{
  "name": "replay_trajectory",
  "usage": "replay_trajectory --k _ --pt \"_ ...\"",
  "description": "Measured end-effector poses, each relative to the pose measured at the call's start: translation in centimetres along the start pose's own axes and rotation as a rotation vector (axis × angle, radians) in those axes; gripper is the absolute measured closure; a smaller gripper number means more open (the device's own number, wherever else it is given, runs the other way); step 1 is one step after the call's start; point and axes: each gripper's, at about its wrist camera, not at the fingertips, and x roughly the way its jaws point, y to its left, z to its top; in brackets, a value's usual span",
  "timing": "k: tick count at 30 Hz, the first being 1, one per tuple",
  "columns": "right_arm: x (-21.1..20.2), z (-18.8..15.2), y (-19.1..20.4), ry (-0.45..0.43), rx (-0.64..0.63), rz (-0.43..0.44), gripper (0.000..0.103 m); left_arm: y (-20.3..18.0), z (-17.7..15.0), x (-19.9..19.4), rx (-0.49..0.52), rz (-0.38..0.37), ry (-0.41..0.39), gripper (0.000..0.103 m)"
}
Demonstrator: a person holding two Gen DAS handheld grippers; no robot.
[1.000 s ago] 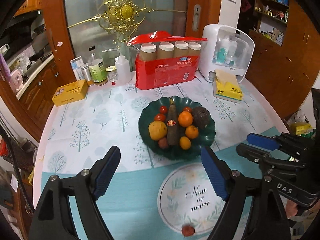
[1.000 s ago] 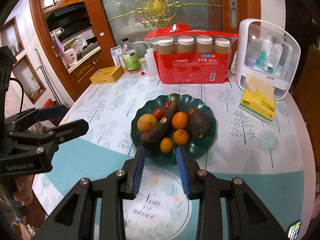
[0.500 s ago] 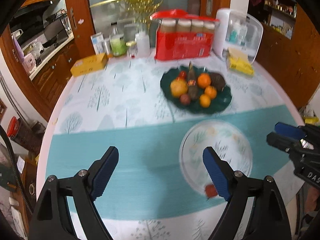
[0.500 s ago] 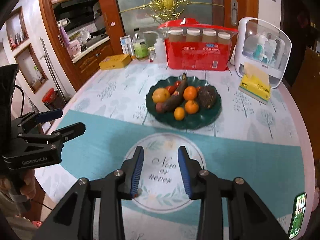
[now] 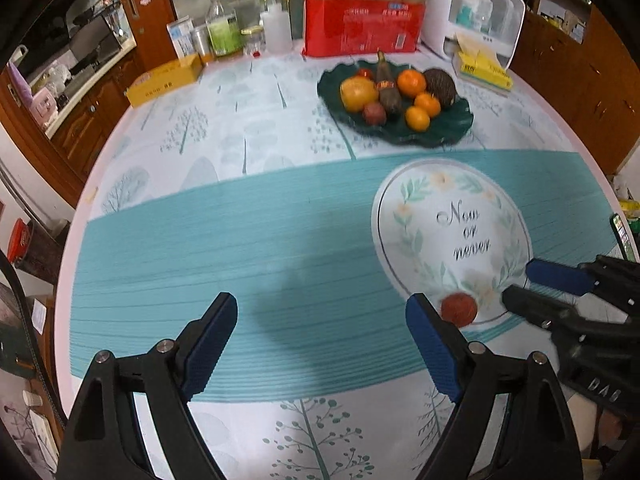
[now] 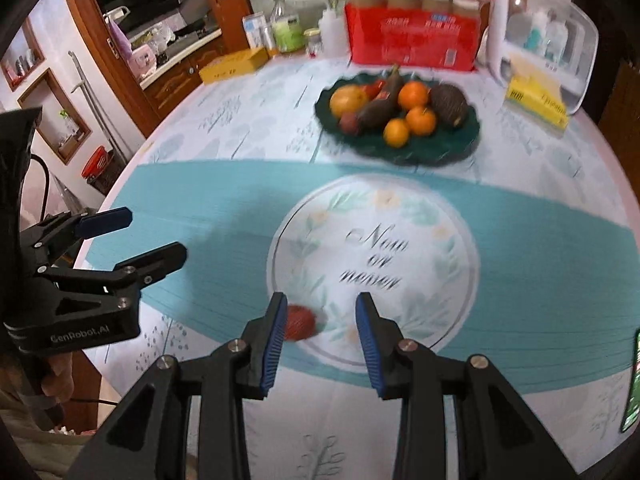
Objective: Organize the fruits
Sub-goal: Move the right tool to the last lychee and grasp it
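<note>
A dark green plate (image 5: 448, 130) (image 6: 424, 152) holds oranges, a yellow fruit, a dark banana, an avocado and small red fruits at the far side of the table. One small red fruit (image 5: 459, 309) (image 6: 300, 322) lies alone on the tablecloth's round print near the front edge. My left gripper (image 5: 322, 350) is open and empty, the fruit just beyond its right finger. My right gripper (image 6: 321, 336) is open and empty, the fruit beside its left finger's tip.
At the back stand a red pack of cups (image 5: 362, 26), a white dispenser box (image 5: 476, 16), bottles (image 5: 224, 32), a yellow box (image 5: 164, 80) and a yellow tissue pack (image 5: 482, 70). A phone (image 6: 631, 380) lies at the right table edge.
Both grippers have drawn back from the plate toward the table's front edge. The lone red fruit now lies close to both grippers. The right gripper's jaws have opened wider.
</note>
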Motion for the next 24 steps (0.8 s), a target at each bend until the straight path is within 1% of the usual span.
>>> replay_trajectory --k 5,9,16,24 --pt "2.5 -1.0 1.2 0.057 0.020 0.030 0.067 0.6 -1.2 1.4 -0.012 -0.009 0.036 0.018" --pt "4.0 -1.5 2.0 0.080 0.027 0.033 0.067 1.2 -1.9 2.1 -0.027 -0.012 0.053 0.018" --pt "5.5 -1.6 2.3 0.073 0.058 0.012 0.067 2.1 -2.8 3.4 -0.060 -0.026 0.093 0.018" --pt "6.7 -1.5 1.4 0.055 0.114 0.004 0.068 2.9 -3.3 4.1 -0.077 -0.025 0.107 0.018"
